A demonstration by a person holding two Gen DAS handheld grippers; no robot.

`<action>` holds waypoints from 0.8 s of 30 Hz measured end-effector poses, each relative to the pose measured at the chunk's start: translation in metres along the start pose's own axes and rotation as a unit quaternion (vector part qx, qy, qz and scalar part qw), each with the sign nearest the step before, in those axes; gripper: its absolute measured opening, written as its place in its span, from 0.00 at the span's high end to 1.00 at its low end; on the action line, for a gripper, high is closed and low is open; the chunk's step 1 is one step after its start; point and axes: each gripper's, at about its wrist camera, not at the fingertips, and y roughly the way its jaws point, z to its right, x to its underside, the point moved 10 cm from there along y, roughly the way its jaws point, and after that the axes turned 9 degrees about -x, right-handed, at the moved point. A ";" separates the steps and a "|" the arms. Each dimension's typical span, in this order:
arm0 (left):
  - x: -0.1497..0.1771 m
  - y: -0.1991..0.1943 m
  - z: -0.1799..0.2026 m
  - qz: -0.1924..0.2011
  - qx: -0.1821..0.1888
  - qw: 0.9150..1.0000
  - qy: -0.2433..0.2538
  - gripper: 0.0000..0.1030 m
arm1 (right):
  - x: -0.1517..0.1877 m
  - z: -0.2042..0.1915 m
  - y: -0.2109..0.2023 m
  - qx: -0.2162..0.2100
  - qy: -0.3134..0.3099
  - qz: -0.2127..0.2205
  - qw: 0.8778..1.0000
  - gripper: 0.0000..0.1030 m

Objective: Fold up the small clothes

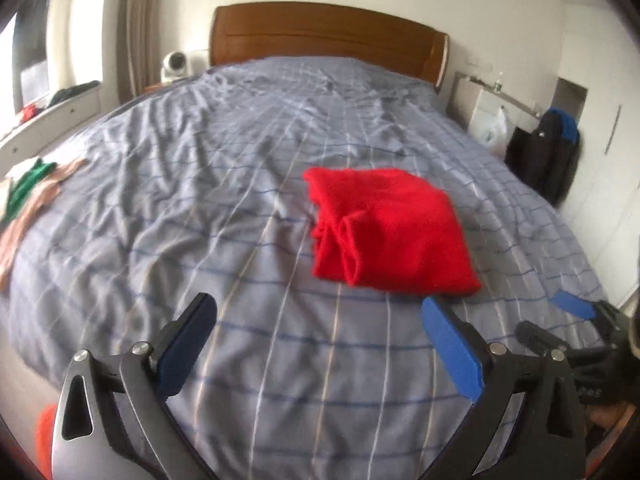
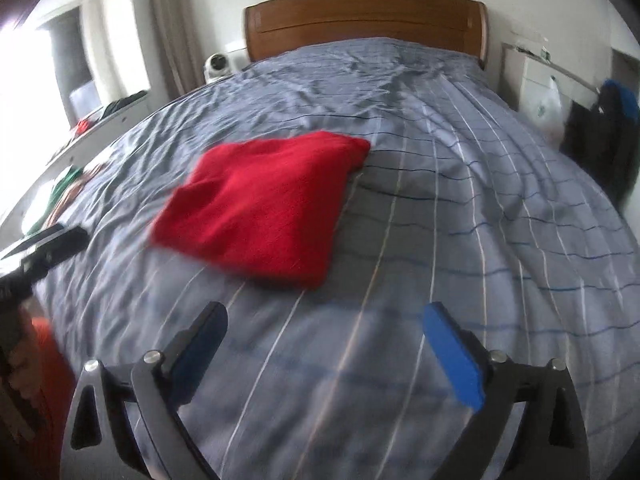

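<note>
A red garment (image 1: pixel 390 232) lies folded into a rough square on the grey striped bedspread (image 1: pixel 200 208); it also shows in the right wrist view (image 2: pixel 268 200). My left gripper (image 1: pixel 320 312) is open and empty, held above the bed just short of the garment's near edge. My right gripper (image 2: pixel 324 320) is open and empty, also short of the garment, which lies ahead and to its left. The right gripper shows at the right edge of the left wrist view (image 1: pixel 576 308); the left gripper shows at the left edge of the right wrist view (image 2: pixel 48 248).
A pile of green and tan clothes (image 1: pixel 28 196) lies at the bed's left edge. A wooden headboard (image 1: pixel 324 36) stands at the far end. A white cabinet (image 1: pixel 484 108) and dark bags (image 1: pixel 544 152) stand at the right of the bed.
</note>
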 end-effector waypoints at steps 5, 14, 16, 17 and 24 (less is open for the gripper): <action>0.003 -0.014 -0.012 0.018 -0.096 0.994 0.055 0.01 | 0.004 -0.014 -0.018 0.002 0.012 0.008 1.000 0.01; 0.013 -0.028 -0.018 -0.002 -0.106 0.993 0.051 0.00 | 0.007 -0.029 -0.036 0.009 0.009 0.005 1.000 0.01; 0.015 -0.031 -0.019 -0.008 -0.116 0.992 0.051 0.00 | 0.008 -0.030 -0.040 0.014 0.011 0.001 1.000 0.01; 0.017 -0.032 -0.017 -0.014 -0.116 0.992 0.054 0.00 | 0.009 -0.030 -0.043 0.017 0.012 -0.001 1.000 0.01; 0.022 -0.044 -0.001 -0.033 -0.069 0.995 0.066 0.00 | 0.013 -0.043 -0.056 0.009 0.019 -0.007 1.000 0.01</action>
